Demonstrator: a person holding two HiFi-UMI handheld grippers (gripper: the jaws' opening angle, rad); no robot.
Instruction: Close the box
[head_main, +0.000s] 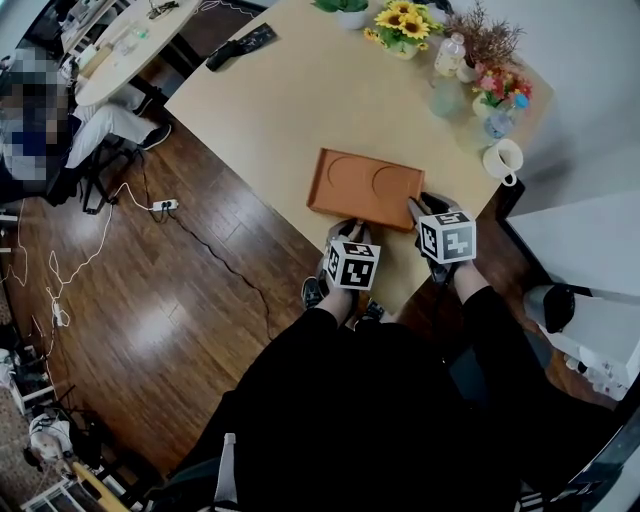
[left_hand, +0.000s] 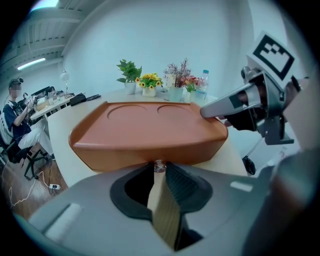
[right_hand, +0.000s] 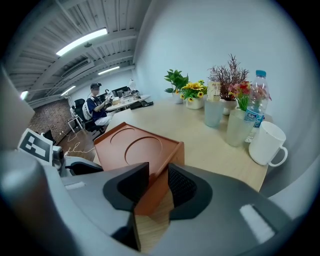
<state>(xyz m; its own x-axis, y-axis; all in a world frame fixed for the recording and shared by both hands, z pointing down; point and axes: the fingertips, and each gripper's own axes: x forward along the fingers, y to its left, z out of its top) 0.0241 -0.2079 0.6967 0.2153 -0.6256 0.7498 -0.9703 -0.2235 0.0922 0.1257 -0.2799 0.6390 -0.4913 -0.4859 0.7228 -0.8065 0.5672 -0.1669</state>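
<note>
With the box (head_main: 365, 187) lying lid-down near the desk's (head_main: 270, 110) front edge, my right fingers (right_hand: 183, 187) clamp its corner and my left fingers (left_hand: 183, 188) pinch its metal catch (left_hand: 159, 165), so next I probably fasten it gently.

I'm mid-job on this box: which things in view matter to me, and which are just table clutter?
In the job:
box
left gripper, shut at the box's front edge
right gripper, clamped on the box's corner

Lying about:
white mug
sunflowers
water bottle
</note>
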